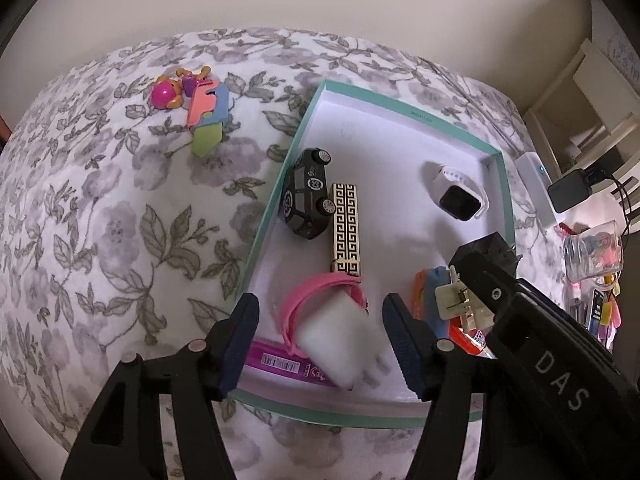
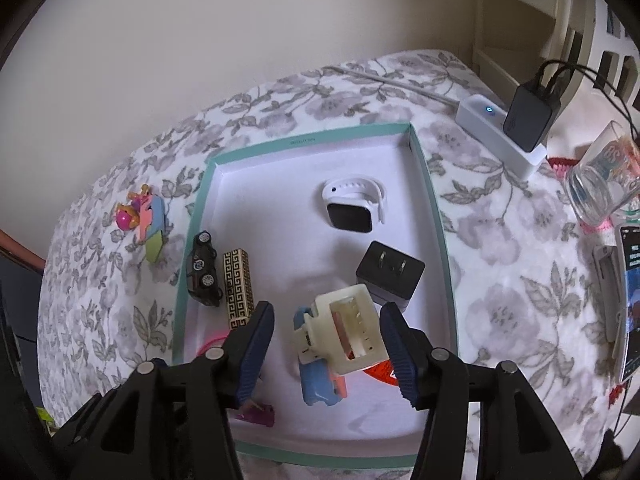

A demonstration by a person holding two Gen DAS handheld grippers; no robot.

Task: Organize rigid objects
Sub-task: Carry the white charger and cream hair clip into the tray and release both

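Left wrist view: left gripper (image 1: 320,340) stands wide, pads clear of the white charger (image 1: 344,344) between them, inside the teal box (image 1: 280,184). Right gripper (image 2: 326,350) likewise wide around the cream hair clip (image 2: 344,328). Risk: the charger, tilted on the pink headband (image 1: 316,296), may topple; toys (image 1: 192,104) remain outside, far left.

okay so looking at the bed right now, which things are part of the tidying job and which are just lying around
Part of the job:
- teal-rimmed white cardboard box
- black toy car
- gold-and-black patterned bar
- white smartwatch
- black plug adapter
- cream plastic hair claw
- white block
- colourful toy pile still outside the box

Just lying about:
- white power strip
- clear glass
- phone
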